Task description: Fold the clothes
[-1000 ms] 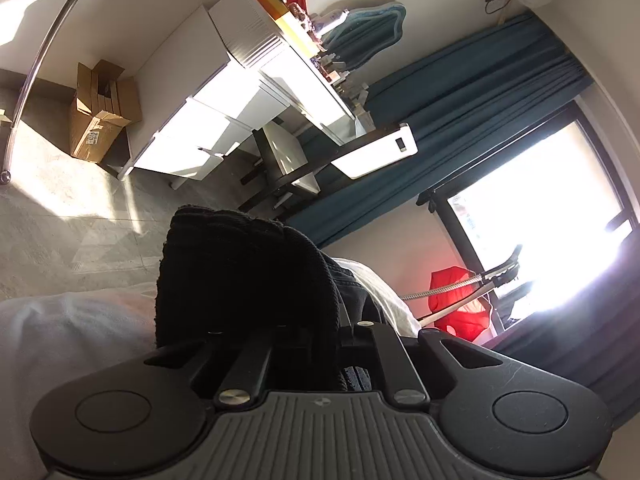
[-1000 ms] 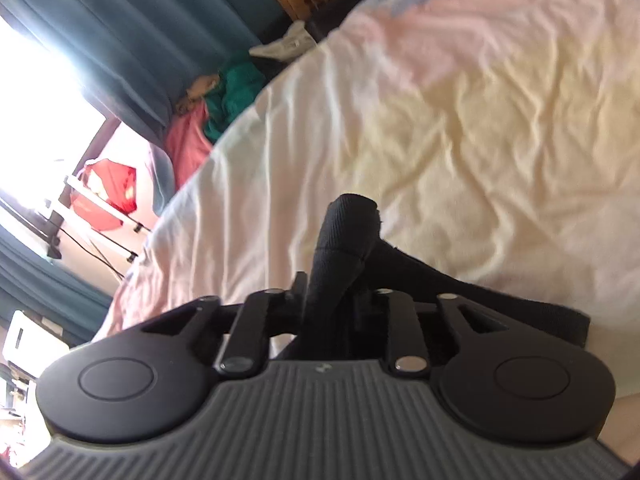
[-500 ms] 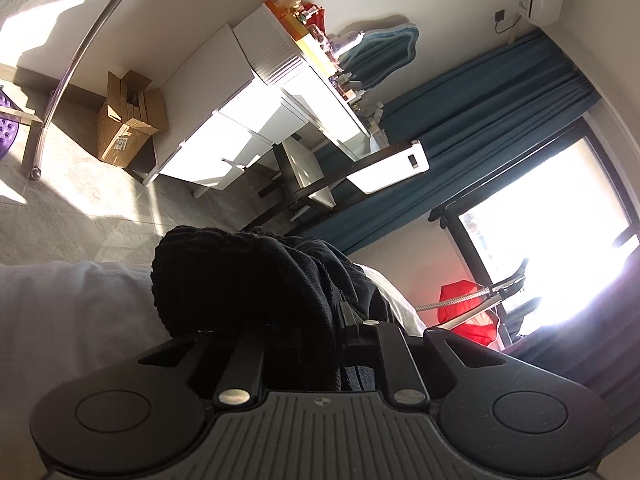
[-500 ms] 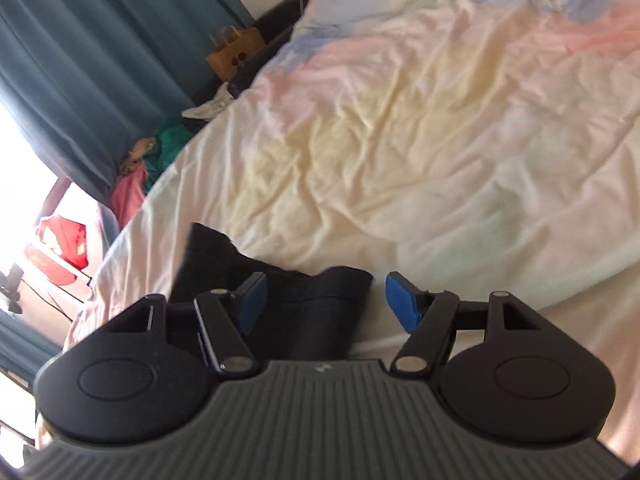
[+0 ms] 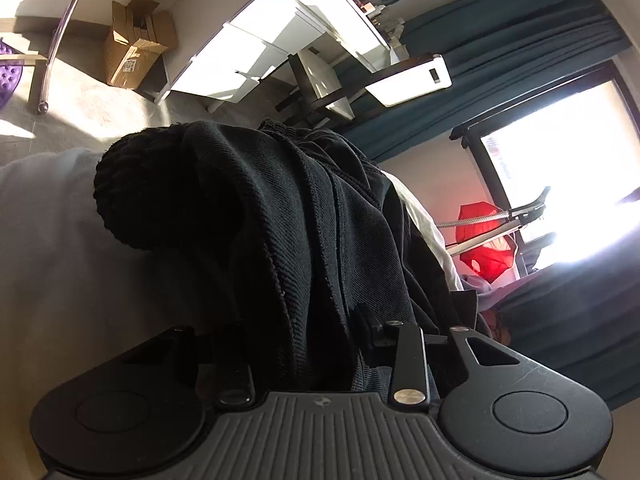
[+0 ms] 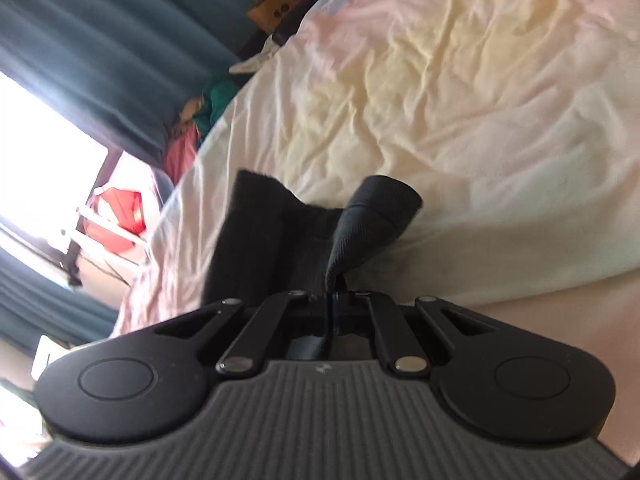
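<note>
Bed sheet (image 6: 460, 92) underneath; right gripper (image 6: 334, 294) clamped on black garment (image 6: 280, 240) edge, left gripper (image 5: 316, 344) opening, cloth bunched between jaws.

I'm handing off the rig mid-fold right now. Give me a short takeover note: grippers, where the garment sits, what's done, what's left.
Left gripper: fingers opening, thick bunch of the black garment between them; whether the pads press it is not clear.
Right gripper: shut on a pinched edge of the same black garment.
Garment: on the pale bedsheet near the bed's edge, bunched, partly lifted by both grippers.
Done: both ends gathered.
Left: probably lay it flat, make the fold, smooth it, release. No finished fold is visible yet.
</note>
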A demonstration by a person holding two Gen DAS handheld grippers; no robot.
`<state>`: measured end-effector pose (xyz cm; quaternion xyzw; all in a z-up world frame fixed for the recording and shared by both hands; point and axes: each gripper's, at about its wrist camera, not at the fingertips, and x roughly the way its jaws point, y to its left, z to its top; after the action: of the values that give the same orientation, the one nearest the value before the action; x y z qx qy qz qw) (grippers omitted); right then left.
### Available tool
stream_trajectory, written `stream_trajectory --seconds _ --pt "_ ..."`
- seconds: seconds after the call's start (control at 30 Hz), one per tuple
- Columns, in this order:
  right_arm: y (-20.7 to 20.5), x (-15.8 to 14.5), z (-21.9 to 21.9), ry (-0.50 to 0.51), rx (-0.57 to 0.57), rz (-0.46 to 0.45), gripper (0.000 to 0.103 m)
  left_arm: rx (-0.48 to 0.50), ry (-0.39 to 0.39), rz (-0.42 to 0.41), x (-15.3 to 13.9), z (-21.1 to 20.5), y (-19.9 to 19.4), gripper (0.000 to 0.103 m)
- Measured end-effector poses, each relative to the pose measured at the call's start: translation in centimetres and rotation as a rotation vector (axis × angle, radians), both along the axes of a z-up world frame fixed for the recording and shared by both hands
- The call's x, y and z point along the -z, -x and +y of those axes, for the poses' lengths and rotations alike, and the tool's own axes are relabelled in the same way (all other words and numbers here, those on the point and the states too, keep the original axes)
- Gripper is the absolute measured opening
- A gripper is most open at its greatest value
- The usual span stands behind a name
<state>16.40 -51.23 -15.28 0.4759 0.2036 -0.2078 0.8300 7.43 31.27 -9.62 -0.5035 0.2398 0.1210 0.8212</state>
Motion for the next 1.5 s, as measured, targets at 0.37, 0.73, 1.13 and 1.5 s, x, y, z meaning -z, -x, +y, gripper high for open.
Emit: stream_trajectory --seconds 0.37,0.73,1.13,1.5 --pt "3.6 -0.1 -2.1 0.169 0.232 0.255 0.024 -0.016 0.057 -0.117 -1.7 -0.4 1.3 0.011" --pt "-5.2 -0.5 4.7 0.146 -0.244 0.163 0.057 -0.022 0.004 -0.094 -2.5 -0.9 0.3 0.011" --pt "-10.9 -6.4 5.8 0.271 -0.209 0.083 0.005 0.007 -0.011 -0.188 -2.8 -1.1 0.0 0.01" --pt "5.4 -7.7 4.2 0.174 0.038 -0.07 0.006 0.005 0.145 -0.201 -2.0 0.7 3.1 0.01"
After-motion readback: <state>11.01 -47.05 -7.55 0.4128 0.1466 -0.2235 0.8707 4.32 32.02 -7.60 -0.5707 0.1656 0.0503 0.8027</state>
